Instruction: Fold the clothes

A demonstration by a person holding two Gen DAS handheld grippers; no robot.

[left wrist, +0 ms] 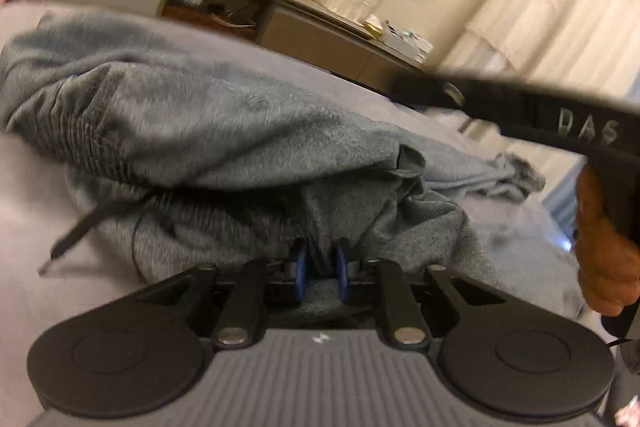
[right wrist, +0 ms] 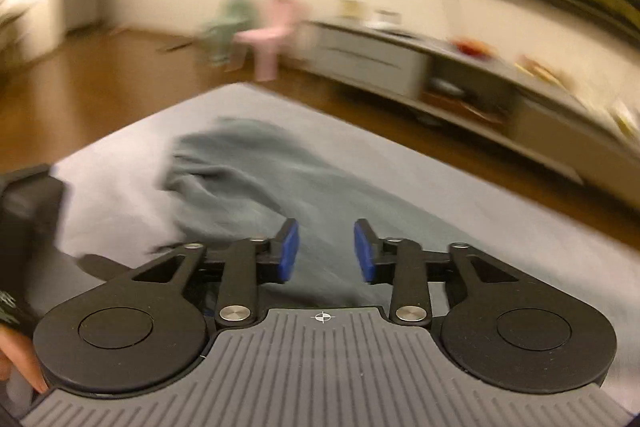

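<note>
Grey sweatpants [left wrist: 220, 123] lie bunched on a pale bed sheet [left wrist: 24, 195], with a dark drawstring [left wrist: 76, 231] trailing to the left. My left gripper [left wrist: 320, 267] is low against the waist fold. Its blue pads stand a narrow gap apart, and cloth shows in that gap without looking squeezed. The right gripper's black body [left wrist: 520, 115] crosses the upper right of the left wrist view, held by a hand [left wrist: 600, 247]. In the right wrist view my right gripper [right wrist: 326, 251] hovers open above the sweatpants [right wrist: 248, 179] with nothing between its pads.
The bed sheet [right wrist: 480, 207] ends at a wood floor [right wrist: 100, 83]. A long low cabinet [right wrist: 380, 59] with small items on top runs along the wall. A pink chair [right wrist: 272, 35] and a green chair [right wrist: 228, 27] stand beyond the bed. Curtains [left wrist: 560, 27] hang at the right.
</note>
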